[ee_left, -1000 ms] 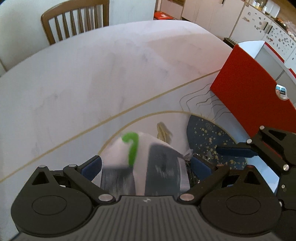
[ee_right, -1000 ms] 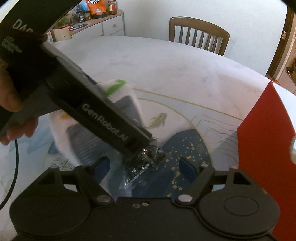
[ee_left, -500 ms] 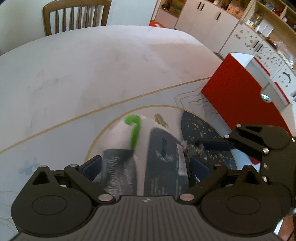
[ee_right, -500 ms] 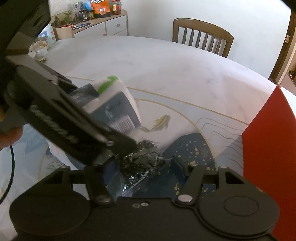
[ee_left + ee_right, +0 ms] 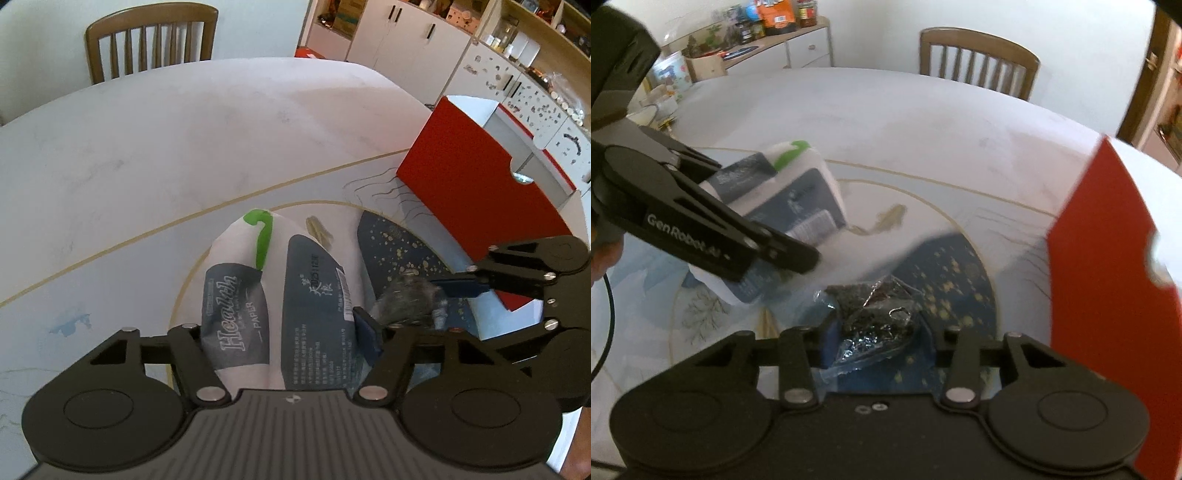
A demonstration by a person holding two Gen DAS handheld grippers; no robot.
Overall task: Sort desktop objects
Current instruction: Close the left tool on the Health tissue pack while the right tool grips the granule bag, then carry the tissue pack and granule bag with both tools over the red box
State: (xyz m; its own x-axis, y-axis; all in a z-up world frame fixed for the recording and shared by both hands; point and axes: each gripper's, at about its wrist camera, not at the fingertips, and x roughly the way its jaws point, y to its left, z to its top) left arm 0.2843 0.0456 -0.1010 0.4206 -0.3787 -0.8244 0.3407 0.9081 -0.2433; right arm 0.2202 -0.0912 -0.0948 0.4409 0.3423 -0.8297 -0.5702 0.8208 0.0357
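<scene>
The left gripper [image 5: 286, 328] clamps a tissue pack [image 5: 280, 295] (white and navy). The right gripper [image 5: 877, 343] pinches a crinkly dark packet [image 5: 875, 314] above the table [image 5: 147, 147]

White tissue pack [image 5: 273, 295] lifted off table, crinkly dark-filled clear bag [image 5: 875, 317] alongside

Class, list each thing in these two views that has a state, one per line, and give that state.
Left tongs: shut on the tissue pack.
Tissue pack: held, lifted off the table, wrapper sealed.
Right tongs: shut on the plastic bag.
Plastic bag: held, crumpled, dark contents inside.
Red box: standing on the table, top open.
Chair: empty, at the table's far edge.
</scene>
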